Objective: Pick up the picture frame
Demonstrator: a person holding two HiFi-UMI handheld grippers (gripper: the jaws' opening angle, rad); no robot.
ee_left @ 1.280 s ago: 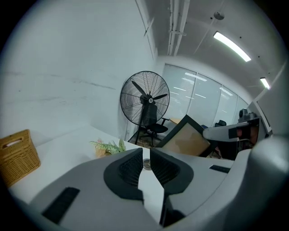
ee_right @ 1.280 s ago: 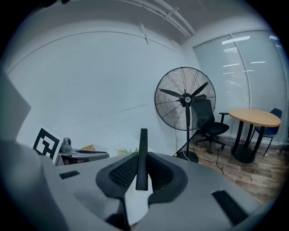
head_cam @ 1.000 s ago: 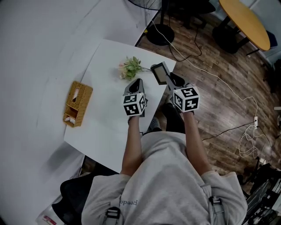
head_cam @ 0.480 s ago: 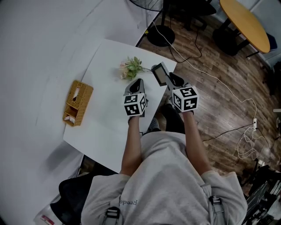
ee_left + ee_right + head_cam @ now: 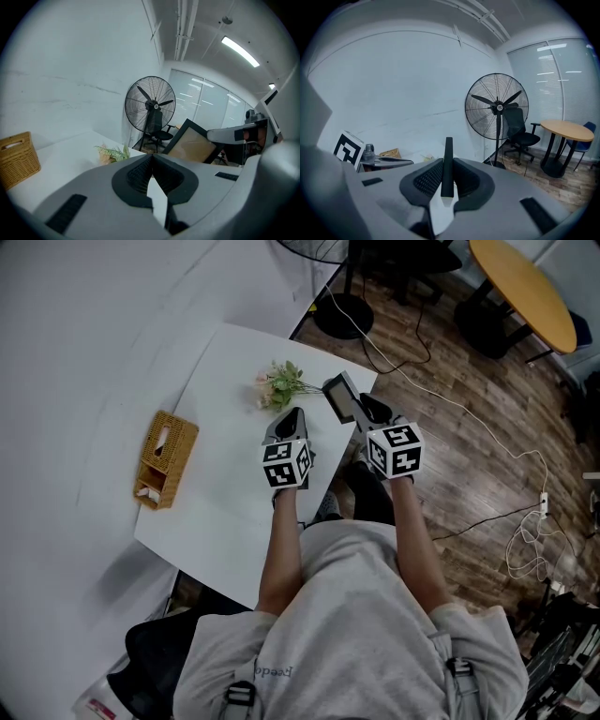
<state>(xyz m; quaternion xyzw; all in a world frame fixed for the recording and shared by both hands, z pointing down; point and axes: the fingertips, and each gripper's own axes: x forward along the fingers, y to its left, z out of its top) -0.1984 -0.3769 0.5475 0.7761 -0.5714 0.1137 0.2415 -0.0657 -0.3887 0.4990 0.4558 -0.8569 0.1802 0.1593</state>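
White table (image 5: 225,493) fills the middle of the head view. A basket (image 5: 167,460) lies near its left edge. Flowers (image 5: 278,385) lie near its far edge. The frame (image 5: 342,396) stands tilted at the far right corner of the table, just beside the flowers. The right gripper (image 5: 362,414) meets the frame at its near right edge. The left gripper (image 5: 292,414) hangs over the table, just short of the flowers and apart from the frame. Whether the frame touches the table cannot be told from this view. A cable (image 5: 441,395) runs across the wooden floor (image 5: 487,456) to the right.

Left gripper view: the jaws of the left gripper (image 5: 153,158) are pressed together with nothing between them. The frame (image 5: 194,143) shows to the right beyond them, dark-rimmed and leaning, with the right gripper (image 5: 234,135) at its right side. The flowers (image 5: 112,153) lie to the left of the jaws and the basket (image 5: 16,159) lies at the far left. A fan (image 5: 151,104) stands behind the table.

Right gripper view: the right gripper (image 5: 447,164) pinches the frame (image 5: 448,150) edge-on. Both pads press on its dark rim, and the rim rises upright past the fingertips. The fan (image 5: 497,105), a chair (image 5: 518,126) and a round table (image 5: 569,129) stand to the right.
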